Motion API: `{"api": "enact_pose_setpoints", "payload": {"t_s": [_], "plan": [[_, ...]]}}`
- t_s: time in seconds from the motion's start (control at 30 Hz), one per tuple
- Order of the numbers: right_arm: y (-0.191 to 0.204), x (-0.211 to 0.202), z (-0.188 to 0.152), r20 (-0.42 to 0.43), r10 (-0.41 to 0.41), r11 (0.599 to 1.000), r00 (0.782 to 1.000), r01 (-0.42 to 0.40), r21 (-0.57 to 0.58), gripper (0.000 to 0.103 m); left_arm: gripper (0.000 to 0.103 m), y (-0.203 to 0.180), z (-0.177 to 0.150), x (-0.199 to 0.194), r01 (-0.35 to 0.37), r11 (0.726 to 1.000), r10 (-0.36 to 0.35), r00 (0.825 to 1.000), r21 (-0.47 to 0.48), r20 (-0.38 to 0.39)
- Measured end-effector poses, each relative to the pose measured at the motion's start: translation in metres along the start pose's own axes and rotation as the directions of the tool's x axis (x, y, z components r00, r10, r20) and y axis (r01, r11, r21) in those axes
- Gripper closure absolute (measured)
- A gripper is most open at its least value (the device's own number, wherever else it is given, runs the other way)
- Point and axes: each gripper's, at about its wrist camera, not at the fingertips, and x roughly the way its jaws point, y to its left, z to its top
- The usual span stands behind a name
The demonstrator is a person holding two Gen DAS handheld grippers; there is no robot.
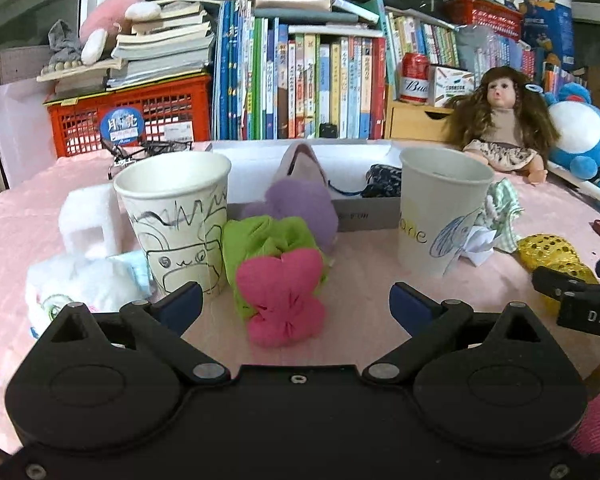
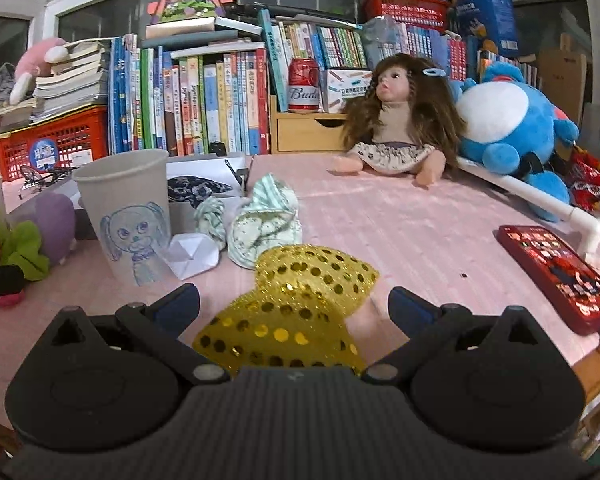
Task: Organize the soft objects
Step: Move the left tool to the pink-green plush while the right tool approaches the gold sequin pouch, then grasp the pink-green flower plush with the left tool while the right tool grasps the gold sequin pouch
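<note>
Left gripper (image 1: 296, 300): jaws wide, empty. The pink-and-green fabric bundle (image 1: 278, 284) lies on the pink tablecloth (image 1: 360, 248) directly ahead, centred in the gap between the fingers, its pink end nearest and its green end away; long axis roughly along the approach line. The scribbled paper cup (image 1: 180, 216) stands just to the bundle's left, touching or nearly so.

Right gripper (image 2: 294, 306): jaws wide, empty. The gold sequin bow (image 2: 296, 304) lies between and under the fingers, long axis diagonal, near-left to far-right. The dog-drawing paper cup (image 2: 128, 216) stands ahead-left.

Judgement: each arm is nearer its own item. The left one needs only a short straight advance, minding the cup beside its left finger (image 1: 180, 306).
</note>
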Motion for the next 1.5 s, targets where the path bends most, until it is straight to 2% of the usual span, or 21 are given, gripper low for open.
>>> {"api": "enact_pose_setpoints", "payload": {"t_s": [0.17,0.67,0.87,0.9,0.93,1.1,1.27,1.37,1.5], "plan": [[-0.002,0.001,-0.002,-0.008,-0.007,1.0,1.0,0.007,0.009,0.0,0.009,-0.001,0.0,0.01,-0.013,1.0,0.013,1.0,-0.02,-0.018],[0.002,0.003,-0.003,-0.023,0.008,1.0,1.0,-0.008,0.005,0.0,0.032,0.002,0.001,0.021,-0.013,0.998,0.008,0.997,-0.066,-0.072],[0.005,0.003,-0.002,-0.026,0.013,1.0,1.0,-0.013,-0.005,0.003,0.045,0.004,0.002,0.02,-0.021,0.998,0.016,0.997,-0.066,-0.076],[0.005,0.003,-0.002,-0.028,0.015,1.0,1.0,-0.015,-0.005,0.003,0.05,0.004,0.002,0.021,-0.021,0.998,0.016,0.997,-0.063,-0.079],[0.005,0.003,-0.002,-0.03,0.016,1.0,0.999,-0.016,-0.005,0.004,0.056,0.005,0.002,0.021,-0.023,0.998,0.018,0.996,-0.062,-0.084],[0.008,0.003,-0.003,-0.038,0.018,1.0,0.999,-0.018,-0.009,0.013,0.058,0.008,0.003,0.019,-0.021,0.997,0.013,0.996,-0.08,-0.089],[0.009,0.001,-0.003,-0.037,0.018,1.0,0.999,-0.018,-0.014,0.031,0.059,0.008,0.003,0.016,-0.015,0.997,0.007,0.996,-0.082,-0.091],[0.01,-0.002,-0.002,-0.028,0.019,1.0,0.999,-0.02,-0.015,0.038,0.06,0.008,0.003,0.012,-0.003,0.996,-0.005,0.996,-0.087,-0.092],[0.01,-0.008,0.001,-0.008,0.027,1.0,1.0,-0.027,-0.014,0.042,0.06,0.006,0.005,0.006,0.01,0.997,-0.017,0.996,-0.079,-0.086]]}}
